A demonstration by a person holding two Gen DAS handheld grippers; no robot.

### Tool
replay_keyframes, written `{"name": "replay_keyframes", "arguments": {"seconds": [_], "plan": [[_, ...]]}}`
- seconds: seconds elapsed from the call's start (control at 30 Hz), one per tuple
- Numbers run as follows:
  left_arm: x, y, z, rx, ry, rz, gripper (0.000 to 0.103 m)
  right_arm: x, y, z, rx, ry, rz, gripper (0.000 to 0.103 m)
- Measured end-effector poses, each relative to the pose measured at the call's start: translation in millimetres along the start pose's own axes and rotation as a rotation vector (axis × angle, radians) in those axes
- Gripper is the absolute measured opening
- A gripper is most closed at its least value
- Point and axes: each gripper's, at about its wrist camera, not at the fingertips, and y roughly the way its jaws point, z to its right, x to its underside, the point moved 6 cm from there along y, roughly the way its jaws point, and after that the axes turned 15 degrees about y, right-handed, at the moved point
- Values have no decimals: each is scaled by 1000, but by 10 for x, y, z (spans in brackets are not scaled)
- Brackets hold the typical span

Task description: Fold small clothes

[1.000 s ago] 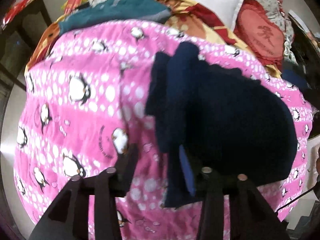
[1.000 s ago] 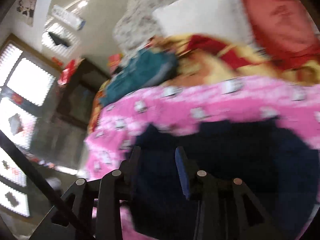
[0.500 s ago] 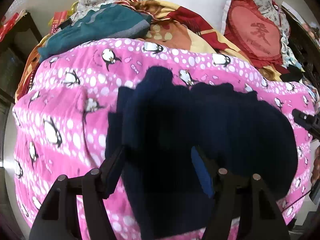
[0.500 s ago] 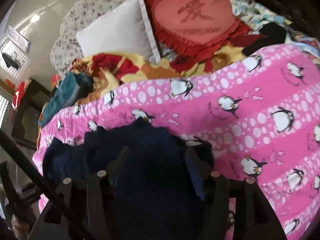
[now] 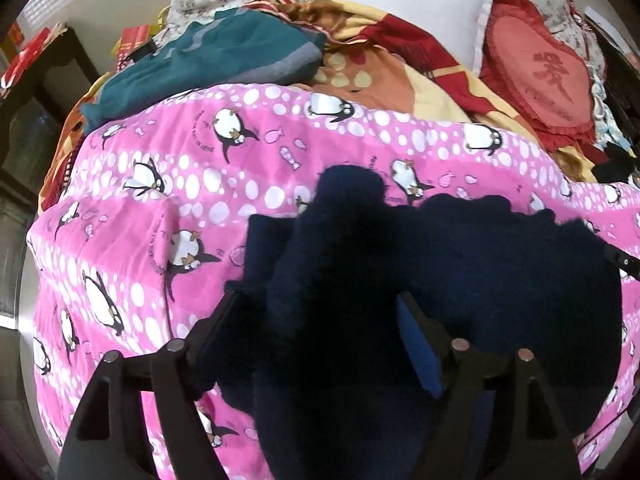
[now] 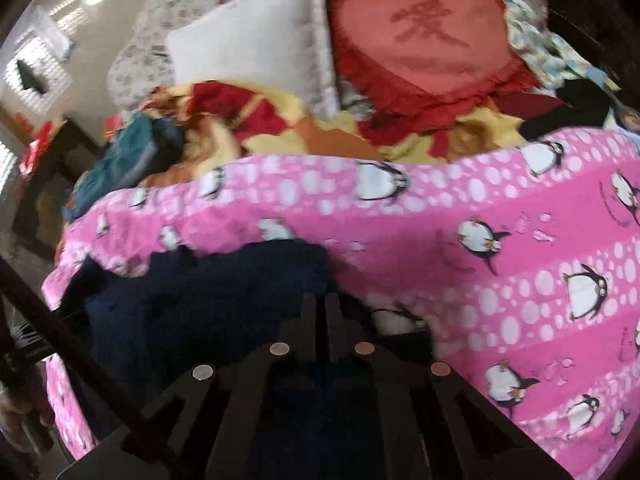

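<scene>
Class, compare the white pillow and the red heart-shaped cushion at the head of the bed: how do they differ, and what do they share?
The white pillow is rectangular; the red heart-shaped cushion is heart-shaped. The pillow is plain; the cushion bears a stitched character and a frilled edge. The pillow sits to the left of the cushion. Both lean side by side beyond the pink penguin blanket.

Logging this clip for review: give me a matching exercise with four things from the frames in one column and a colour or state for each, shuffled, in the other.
Things:
1. left claw
2. right claw
3. heart cushion
4. folded sweater at the far left of the bed

States or colours:
A. red
B. teal with a grey band
C. open over the navy garment
D. shut at the navy garment's edge

Pairs: 1-C, 2-D, 3-A, 4-B
</scene>
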Motion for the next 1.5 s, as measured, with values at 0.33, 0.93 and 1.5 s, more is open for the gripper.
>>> {"name": "replay_keyframes", "arguments": {"seconds": [0.33, 0.93, 1.5], "plan": [[56, -36, -117, 28, -51, -16, 87, 45, -256, 80, -23, 70, 28, 41], [1005, -223, -381, 297, -319, 53, 87, 905, -27, -851, -135, -107, -96, 42], [898, 118, -41, 509, -313, 114, 67, 742, 59, -1374, -266, -87, -80, 20]]}}
